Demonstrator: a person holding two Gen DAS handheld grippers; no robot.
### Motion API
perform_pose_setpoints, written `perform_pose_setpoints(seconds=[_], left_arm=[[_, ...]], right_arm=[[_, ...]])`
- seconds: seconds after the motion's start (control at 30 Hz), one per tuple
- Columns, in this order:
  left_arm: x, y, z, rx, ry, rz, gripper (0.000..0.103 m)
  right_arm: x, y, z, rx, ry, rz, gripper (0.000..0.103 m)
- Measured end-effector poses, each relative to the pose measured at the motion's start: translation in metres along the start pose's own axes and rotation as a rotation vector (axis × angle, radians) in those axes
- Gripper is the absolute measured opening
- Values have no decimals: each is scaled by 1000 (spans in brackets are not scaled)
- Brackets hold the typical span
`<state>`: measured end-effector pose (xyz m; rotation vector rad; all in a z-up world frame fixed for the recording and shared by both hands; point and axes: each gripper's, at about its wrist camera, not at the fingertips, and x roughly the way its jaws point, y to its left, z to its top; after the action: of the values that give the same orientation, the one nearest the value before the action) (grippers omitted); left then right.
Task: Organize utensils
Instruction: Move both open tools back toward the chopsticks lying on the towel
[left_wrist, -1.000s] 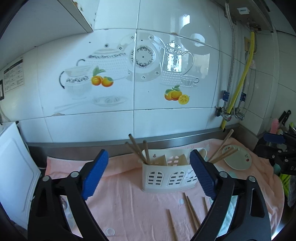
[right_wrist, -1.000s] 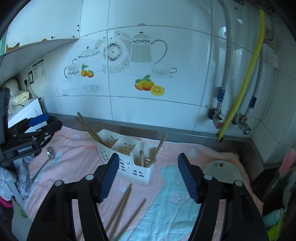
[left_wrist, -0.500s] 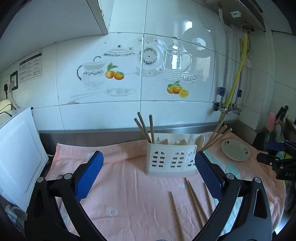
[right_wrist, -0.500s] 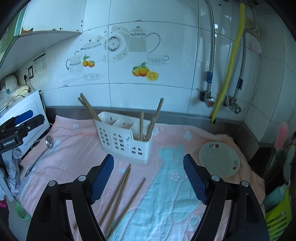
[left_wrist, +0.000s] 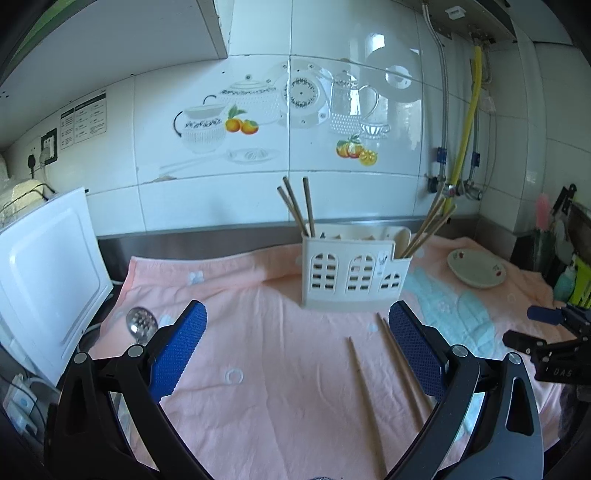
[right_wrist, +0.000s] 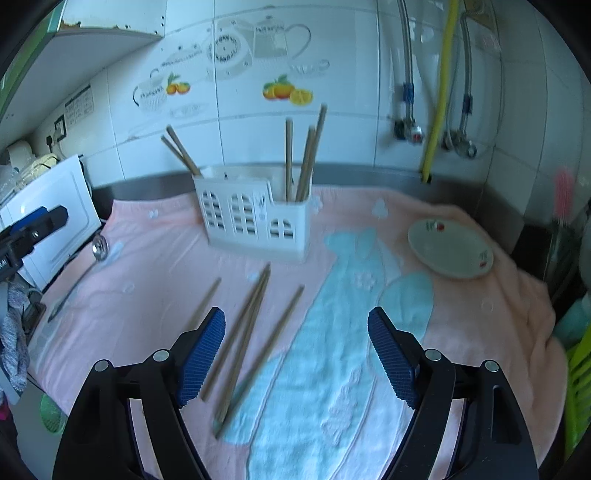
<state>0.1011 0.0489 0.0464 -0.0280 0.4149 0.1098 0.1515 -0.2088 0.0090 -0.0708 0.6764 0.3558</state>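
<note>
A white slotted caddy (left_wrist: 354, 273) (right_wrist: 255, 214) stands upright on the pink towel, with wooden chopsticks upright in its left and right end compartments. Several loose chopsticks (left_wrist: 364, 384) (right_wrist: 243, 332) lie on the towel in front of it. A metal slotted spoon (left_wrist: 141, 325) (right_wrist: 99, 247) lies at the towel's left edge. My left gripper (left_wrist: 297, 314) hangs open over the towel with nothing between its blue pads, the loose chopsticks near its right finger. My right gripper (right_wrist: 295, 317) is open and empty above the towel, the loose chopsticks by its left finger.
A small plate (left_wrist: 476, 267) (right_wrist: 450, 247) sits on the towel at the right. A white appliance (left_wrist: 44, 280) stands at the left edge. Pipes and a yellow hose (left_wrist: 465, 140) run down the tiled wall. Bottles and a green rack (right_wrist: 580, 354) crowd the far right.
Both grippers have sunk towards the towel and drawn back from the caddy, so the loose chopsticks and the spoon have come into view. The right jaws stand wider than before.
</note>
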Motion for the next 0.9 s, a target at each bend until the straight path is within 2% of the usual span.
perform_pose_setpoints(seconds=[0.17,0.37,0.53,0.9], left_arm=[[-5,4,-19,-12,17,21,98],[-6,17,-37,-52,49,33,98],[-9,26,-47,-72,58,46,98],[-7,41,-66,-94,92,62,98]], right_arm=[[8,7,-27,24,22,3,73],[24,19,-55,79,69,27,58],[37,25,-67,119,101,30,45],[64,41,-72,146,143,60,22]])
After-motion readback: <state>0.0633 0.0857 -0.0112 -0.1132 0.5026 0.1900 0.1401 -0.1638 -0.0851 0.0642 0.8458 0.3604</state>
